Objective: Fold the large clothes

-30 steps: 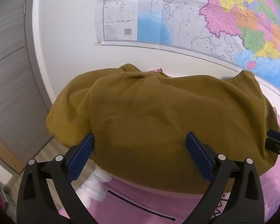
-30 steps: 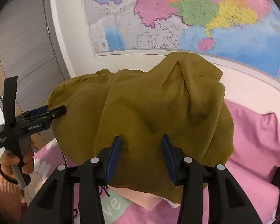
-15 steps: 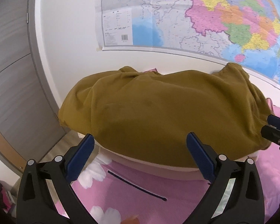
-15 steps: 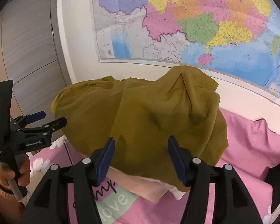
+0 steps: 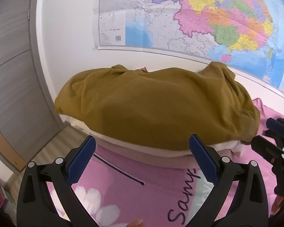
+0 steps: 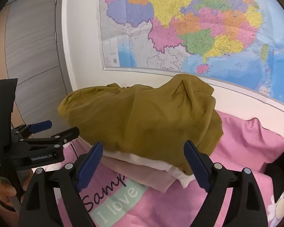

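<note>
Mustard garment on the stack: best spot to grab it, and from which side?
Probably the near hem of the mustard garment, where it overhangs the white and beige folded pieces. Come in low from the front, fingers above and below that edge. The top is a smooth dome, with no fold to pinch. Both the right gripper and the left gripper are open.

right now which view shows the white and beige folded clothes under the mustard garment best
The right wrist view: the white and beige folded clothes show stacked edges and a free corner under the mustard garment. The left wrist view gives only a thin pale band beneath it.
</note>
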Tool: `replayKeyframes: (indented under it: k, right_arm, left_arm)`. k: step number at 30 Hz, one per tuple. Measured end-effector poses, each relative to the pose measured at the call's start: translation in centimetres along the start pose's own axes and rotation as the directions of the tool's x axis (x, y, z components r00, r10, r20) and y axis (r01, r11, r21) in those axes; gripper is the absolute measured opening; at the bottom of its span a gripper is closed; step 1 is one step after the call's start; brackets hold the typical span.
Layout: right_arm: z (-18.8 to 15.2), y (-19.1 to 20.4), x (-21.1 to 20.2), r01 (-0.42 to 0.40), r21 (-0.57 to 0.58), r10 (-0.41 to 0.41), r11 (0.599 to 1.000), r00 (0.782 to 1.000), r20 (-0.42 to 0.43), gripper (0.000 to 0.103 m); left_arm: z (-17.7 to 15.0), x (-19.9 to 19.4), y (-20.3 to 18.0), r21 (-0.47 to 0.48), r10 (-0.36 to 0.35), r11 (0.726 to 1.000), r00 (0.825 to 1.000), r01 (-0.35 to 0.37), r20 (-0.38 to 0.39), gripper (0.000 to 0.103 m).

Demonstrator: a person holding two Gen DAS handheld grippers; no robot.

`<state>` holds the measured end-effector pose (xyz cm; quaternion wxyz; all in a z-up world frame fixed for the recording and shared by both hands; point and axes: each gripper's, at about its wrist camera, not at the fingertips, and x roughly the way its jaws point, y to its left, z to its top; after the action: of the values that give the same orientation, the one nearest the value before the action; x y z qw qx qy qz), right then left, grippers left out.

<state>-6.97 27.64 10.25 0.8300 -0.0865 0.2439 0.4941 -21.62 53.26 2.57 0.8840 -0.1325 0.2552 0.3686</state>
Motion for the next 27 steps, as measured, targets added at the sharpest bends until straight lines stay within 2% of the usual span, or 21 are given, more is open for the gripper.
replayKeyframes:
  k: [3, 8, 22, 27]
  right_arm:
    - [-1.0, 0.5, -1.1, 0.011, 0.002, -0.011, 1.0, 1.0, 0.008, 0.092]
    - [-2.6, 0.9, -2.2, 0.028, -0.004, -0.028, 1.0, 1.0, 0.005, 0.093]
    - [-5.0, 1.5, -4.1, 0.022, 0.001, -0.022, 1.0, 1.0, -0.007, 0.095]
    - [-5.5, 1.5, -4.7, 0.031, 0.003, -0.031, 1.0, 1.0, -0.004, 0.096]
  left_arm:
    - [-0.5, -0.8, -0.2, -0.005, -0.002, 1.0, 1.0, 0.002, 0.002, 0.098]
    - [-1.5, -2.0, -0.7, -0.002, -0.021, 1.0, 1.0, 0.021, -0.012, 0.098]
    - [-3.3, -3.8, -1.2, 0.013, 0.031, 0.999, 0.999, -0.031, -0.017, 0.097]
    - [-3.5, -4.1, -1.2, 0.015, 0.026, 1.0, 0.999, -0.026, -0.019, 0.098]
